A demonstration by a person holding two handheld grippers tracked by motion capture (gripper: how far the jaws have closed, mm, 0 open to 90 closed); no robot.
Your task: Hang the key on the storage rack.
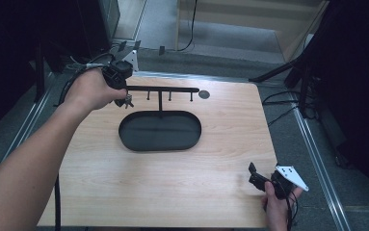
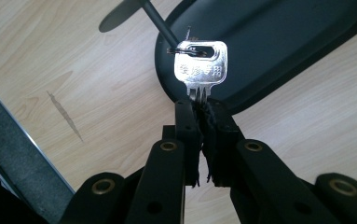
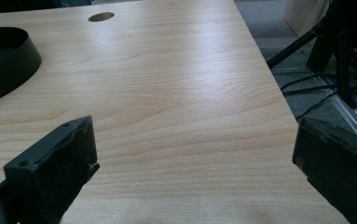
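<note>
A silver key is held at the left end of a black key rack on a pale wooden table.

The left gripper (image 2: 202,109), at the table's far left, is clenched on the blade of the silver key (image 2: 200,69), whose ring sits beside the crossbar (image 1: 165,90) of the black key rack (image 1: 160,130), above the edge of its oval tray. The right gripper (image 3: 190,154) rests near the table's (image 1: 172,187) front right corner with its jaws spread wide and nothing between them. A round hole (image 1: 204,94) lies in the tabletop beyond the rack.
</note>
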